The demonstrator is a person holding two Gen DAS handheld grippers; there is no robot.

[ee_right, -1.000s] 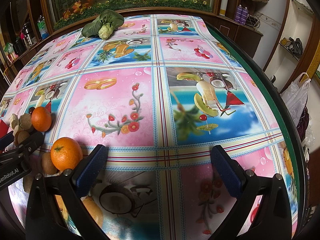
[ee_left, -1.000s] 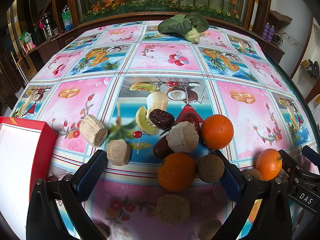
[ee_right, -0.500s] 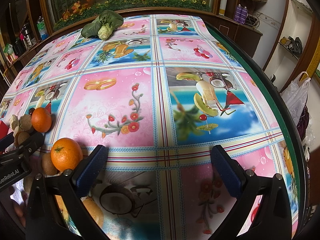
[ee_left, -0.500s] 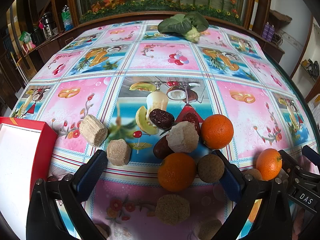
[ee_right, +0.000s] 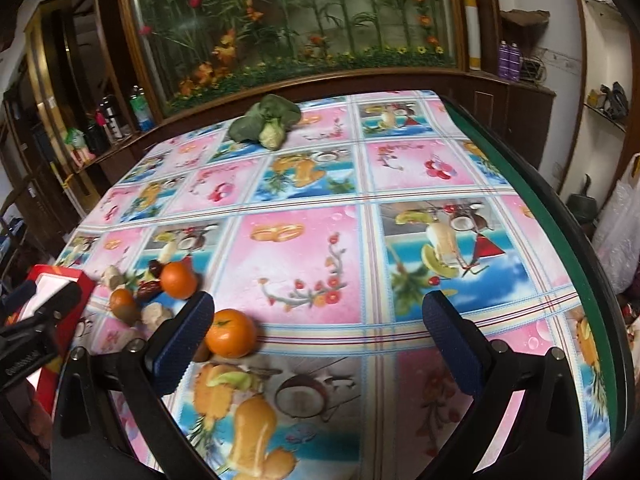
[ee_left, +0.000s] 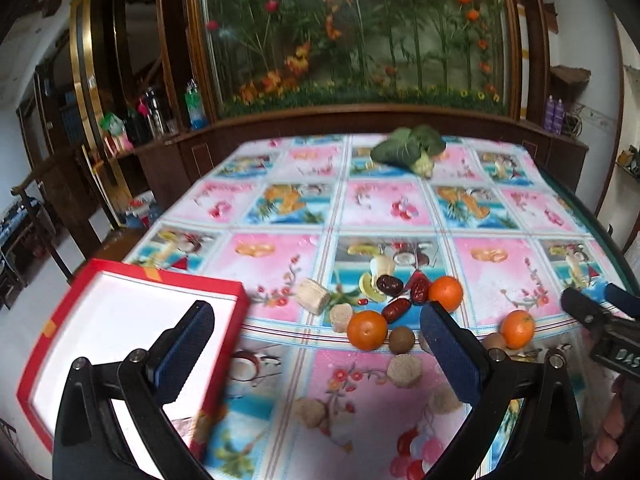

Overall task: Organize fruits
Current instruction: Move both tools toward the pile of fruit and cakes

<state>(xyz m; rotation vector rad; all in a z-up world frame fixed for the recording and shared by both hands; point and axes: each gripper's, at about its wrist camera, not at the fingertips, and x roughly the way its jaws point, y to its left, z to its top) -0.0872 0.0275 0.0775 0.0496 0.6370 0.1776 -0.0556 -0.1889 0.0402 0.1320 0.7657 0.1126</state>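
Note:
Three oranges lie on the patterned tablecloth: one (ee_left: pixel 367 330) near the middle, one (ee_left: pixel 445 293) behind it, one (ee_left: pixel 517 329) to the right, which also shows in the right wrist view (ee_right: pixel 231 333). Dark red dates (ee_left: pixel 390 285), a brown kiwi (ee_left: pixel 402 340) and several beige round cakes (ee_left: pixel 404 370) lie among them. A red box with a white inside (ee_left: pixel 120 344) sits at the left. My left gripper (ee_left: pixel 316 350) is open and empty, raised above the table. My right gripper (ee_right: pixel 316 346) is open and empty, with the orange by its left finger.
A green leafy vegetable (ee_left: pixel 408 148) lies at the far end of the table. The table's green edge (ee_right: pixel 560 232) runs along the right. A wooden cabinet with a flower display (ee_left: pixel 352 40) stands behind. A white plastic bag (ee_right: pixel 620 232) hangs at the right.
Both grippers have pulled back and risen, so the table looks farther away and more of the room shows. The red box is now in fuller view. The fruits have not moved.

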